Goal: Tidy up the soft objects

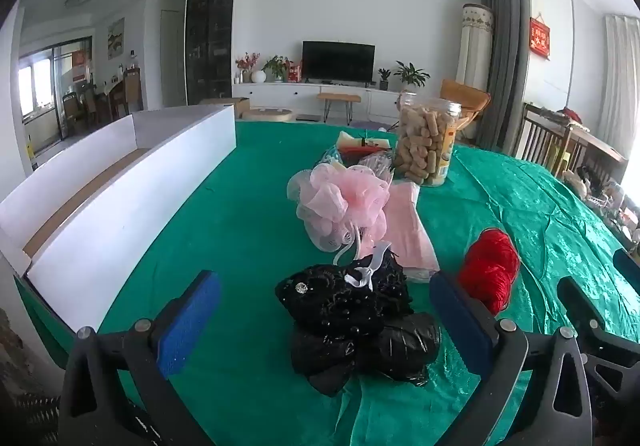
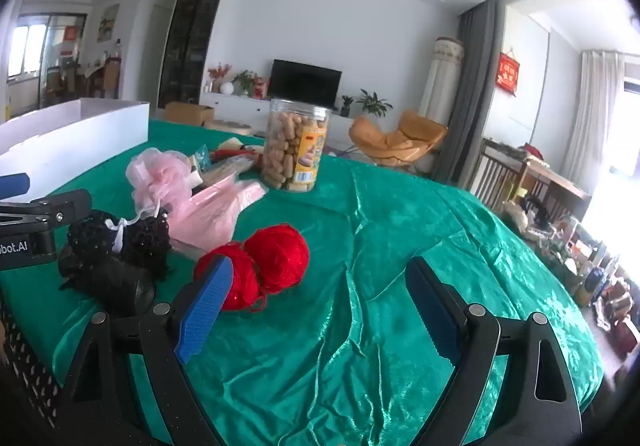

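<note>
A black lace fabric piece (image 1: 352, 298) with a white ribbon lies on a black plastic bag (image 1: 380, 350) between the open blue pads of my left gripper (image 1: 324, 322). Behind it lie a pink mesh bath pouf (image 1: 340, 201) and a pink plastic bag (image 1: 408, 230). Two red yarn balls (image 2: 264, 266) sit to the right, just ahead of my open, empty right gripper (image 2: 320, 310); one ball (image 1: 490, 270) shows in the left wrist view. The black fabric (image 2: 120, 242) and the pouf (image 2: 160, 177) also show in the right wrist view.
A long white open box (image 1: 120, 197) stands on the left of the green tablecloth (image 2: 400, 238). A clear jar of snacks (image 1: 428, 141) and small packets (image 1: 360, 149) stand at the back. Chairs and cluttered furniture (image 2: 560, 230) are beyond the table's right edge.
</note>
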A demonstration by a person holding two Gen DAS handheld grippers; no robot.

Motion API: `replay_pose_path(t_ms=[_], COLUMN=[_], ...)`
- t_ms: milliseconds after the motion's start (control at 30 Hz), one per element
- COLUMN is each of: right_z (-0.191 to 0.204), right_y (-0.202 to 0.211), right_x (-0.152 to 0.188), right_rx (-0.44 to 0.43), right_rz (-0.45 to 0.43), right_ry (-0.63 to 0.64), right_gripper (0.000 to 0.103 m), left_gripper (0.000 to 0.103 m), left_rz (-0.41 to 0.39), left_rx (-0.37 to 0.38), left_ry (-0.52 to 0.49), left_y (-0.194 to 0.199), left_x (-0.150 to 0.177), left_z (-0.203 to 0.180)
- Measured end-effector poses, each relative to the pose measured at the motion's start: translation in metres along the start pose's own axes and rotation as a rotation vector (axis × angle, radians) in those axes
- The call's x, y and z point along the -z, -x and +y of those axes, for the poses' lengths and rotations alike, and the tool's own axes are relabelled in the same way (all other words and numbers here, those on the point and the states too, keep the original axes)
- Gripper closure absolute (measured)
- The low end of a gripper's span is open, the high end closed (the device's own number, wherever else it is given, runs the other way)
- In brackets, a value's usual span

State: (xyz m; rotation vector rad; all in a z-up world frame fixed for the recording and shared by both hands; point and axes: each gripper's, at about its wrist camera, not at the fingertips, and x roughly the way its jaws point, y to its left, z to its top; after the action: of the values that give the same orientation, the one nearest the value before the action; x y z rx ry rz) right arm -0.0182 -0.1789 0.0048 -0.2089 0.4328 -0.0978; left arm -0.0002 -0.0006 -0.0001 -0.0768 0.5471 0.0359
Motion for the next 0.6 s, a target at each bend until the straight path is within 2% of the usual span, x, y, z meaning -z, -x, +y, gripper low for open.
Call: replay_pose_path(t_ms=[300,600], right_z=[0.0,-0.002], right_y=[-0.002,0.0], right_x=[-0.001,-0.007], right_rx=[-0.015,-0.014], right_rz=[0.004,-0.012], right_ry=[-0.015,-0.032], right_gripper=[0.013,0.013], left_gripper=[0.0,0.0], left_rz=[0.033,-0.02], left_rx=[-0.012,0.003], left_ry=[-0.01,-0.021], left_y=[-0.002,0.01], left_x=[0.0,0.002], left_z=[0.0,-0.003])
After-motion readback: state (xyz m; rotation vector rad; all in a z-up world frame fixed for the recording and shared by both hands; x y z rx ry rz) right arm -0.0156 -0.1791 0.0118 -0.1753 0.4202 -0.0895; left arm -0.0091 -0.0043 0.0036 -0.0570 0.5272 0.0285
